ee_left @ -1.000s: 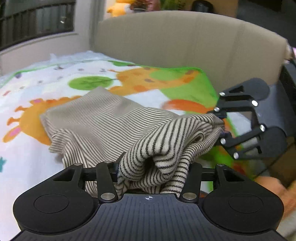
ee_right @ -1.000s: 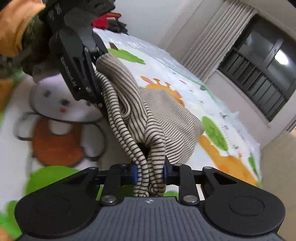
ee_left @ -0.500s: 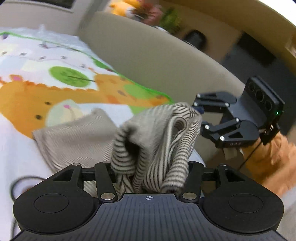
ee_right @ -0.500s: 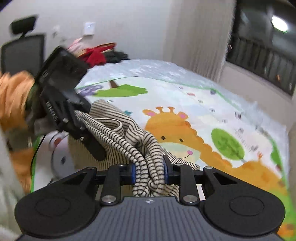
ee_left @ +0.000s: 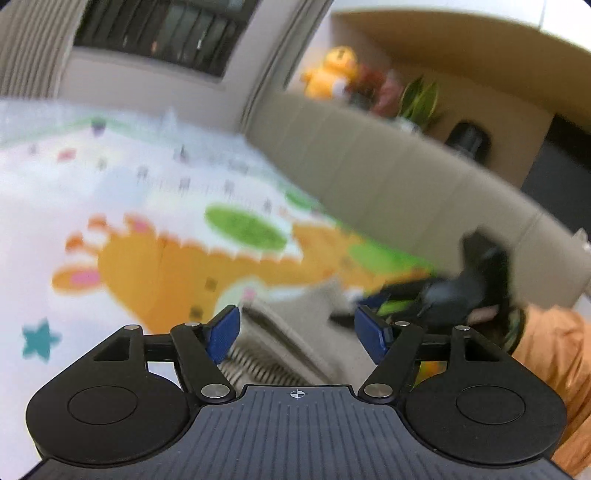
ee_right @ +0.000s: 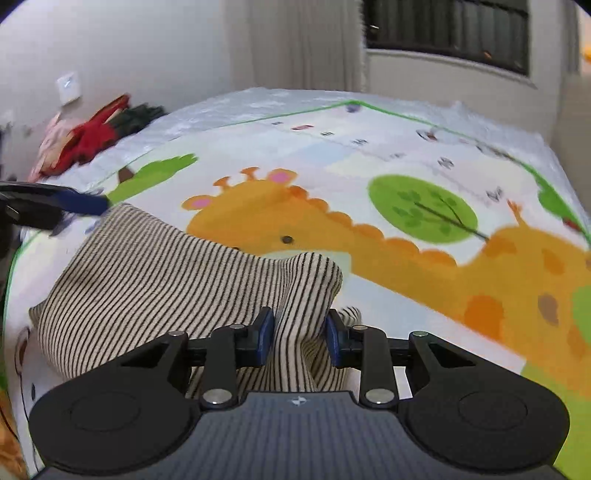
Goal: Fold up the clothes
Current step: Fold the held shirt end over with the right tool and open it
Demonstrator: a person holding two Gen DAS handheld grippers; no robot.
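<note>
We open our left gripper (ee_left: pixel 297 334) off the striped garment (ee_right: pixel 177 273) (lying on the bed (ee_right: pixel 406 155)); our right gripper (ee_right: pixel 299 338), jaws opening, pinches its fold.

Spread across the bed, a play mat (ee_right: pixel 406 155) printed with orange giraffes, a green tree and a teal star. At the far left corner, a heap of red and dark clothes (ee_right: pixel 92 136) below a white wall switch (ee_right: pixel 68 88). Behind: a dark barred window (ee_right: pixel 447 33) with pale curtains (ee_right: pixel 303 44). Along the beige headboard (ee_left: pixel 388 177), a yellow plush toy (ee_left: pixel 332 74), a green plant (ee_left: pixel 421 99), a black round object (ee_left: pixel 469 138).
</note>
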